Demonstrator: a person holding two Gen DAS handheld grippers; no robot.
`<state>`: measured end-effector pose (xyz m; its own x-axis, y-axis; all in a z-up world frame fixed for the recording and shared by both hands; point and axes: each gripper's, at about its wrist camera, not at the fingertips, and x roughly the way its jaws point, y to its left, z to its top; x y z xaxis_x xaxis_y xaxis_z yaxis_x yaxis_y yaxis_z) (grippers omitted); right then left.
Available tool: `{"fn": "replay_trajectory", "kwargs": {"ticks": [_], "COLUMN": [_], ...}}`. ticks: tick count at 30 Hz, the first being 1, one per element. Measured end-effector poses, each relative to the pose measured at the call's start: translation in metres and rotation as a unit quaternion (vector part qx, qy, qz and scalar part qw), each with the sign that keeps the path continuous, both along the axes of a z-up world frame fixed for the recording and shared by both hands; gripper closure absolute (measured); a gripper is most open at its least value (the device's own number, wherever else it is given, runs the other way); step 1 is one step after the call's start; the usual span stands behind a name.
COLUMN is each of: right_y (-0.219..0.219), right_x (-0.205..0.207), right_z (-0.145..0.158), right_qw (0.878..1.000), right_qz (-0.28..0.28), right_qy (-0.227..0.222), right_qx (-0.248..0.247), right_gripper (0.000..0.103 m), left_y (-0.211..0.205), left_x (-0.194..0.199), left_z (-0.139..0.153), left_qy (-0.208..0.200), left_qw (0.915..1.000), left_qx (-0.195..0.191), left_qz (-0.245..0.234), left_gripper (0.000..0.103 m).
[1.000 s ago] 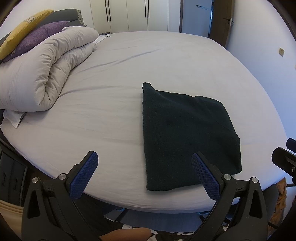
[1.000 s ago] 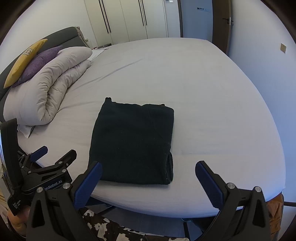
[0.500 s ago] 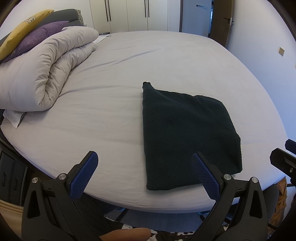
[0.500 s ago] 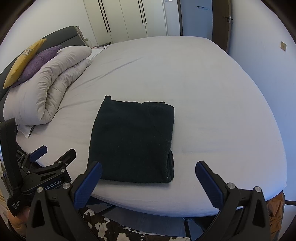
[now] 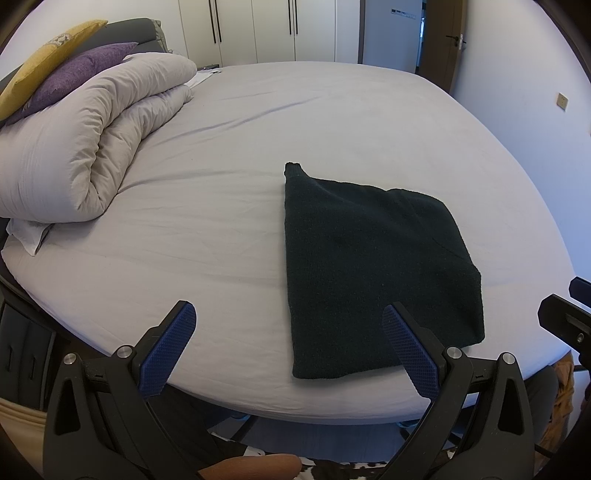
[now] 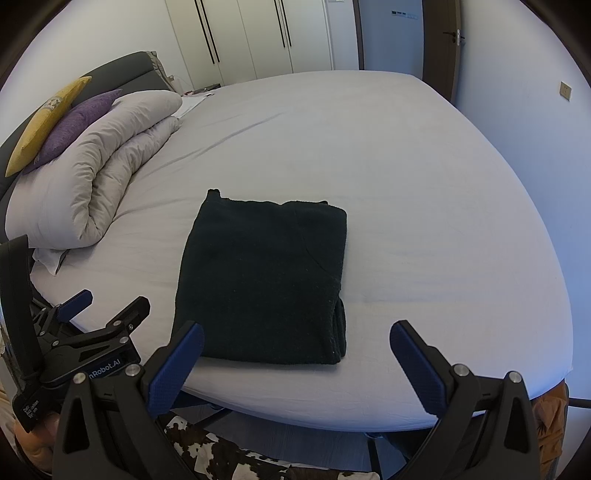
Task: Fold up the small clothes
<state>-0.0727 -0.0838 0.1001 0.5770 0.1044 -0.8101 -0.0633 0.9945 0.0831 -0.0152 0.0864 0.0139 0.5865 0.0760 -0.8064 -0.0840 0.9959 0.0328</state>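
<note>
The near edge of the bed [image 5: 221, 155] is running behind the black frames of both claws, so its underside and the floor below are only showing in scraps. A bit of skin under the left claw [image 5: 288, 350] is cut off by the frame edge, probably the person's arm. The right claw [image 6: 295, 362] is appearing in the left view only as a black corner at the right border, while the left claw [image 6: 103, 306] is showing sideways at the lower left of the right view.

Both claws are hovering just off the near edge of the bed, pointing across it toward the wardrobe [image 5: 273, 29]. Each is gaping wide with its blue pads far apart and nothing gripped between them.

The folded dark sweater [image 5: 373, 266] is lying flat on the bed sheet close to the near edge, well apart from the rolled duvet [image 5: 81, 144] at the left. Its long side is running away from the claws toward the wardrobe. In the right view the sweater [image 6: 266, 284] is showing stacked layers at its near right corner, and one small corner is sticking up at its far left
</note>
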Motion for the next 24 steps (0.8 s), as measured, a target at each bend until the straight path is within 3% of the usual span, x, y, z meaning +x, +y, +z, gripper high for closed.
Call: {"fn": "replay_trajectory", "kwargs": {"ticks": [24], "right_y": [-0.0008], "right_x": [0.0009], "right_z": [-0.0025], "right_qw": [1.0], "right_qz": [0.0], "right_qy": [0.002], "right_qx": [0.001], "right_gripper": [0.0], "left_y": [-0.0003], "left_x": [-0.0006], "left_z": [-0.0004], "left_qy": [0.0], "left_qw": [1.0], "left_qx": [0.0], "left_qz": [0.001], "left_gripper": [0.0]}}
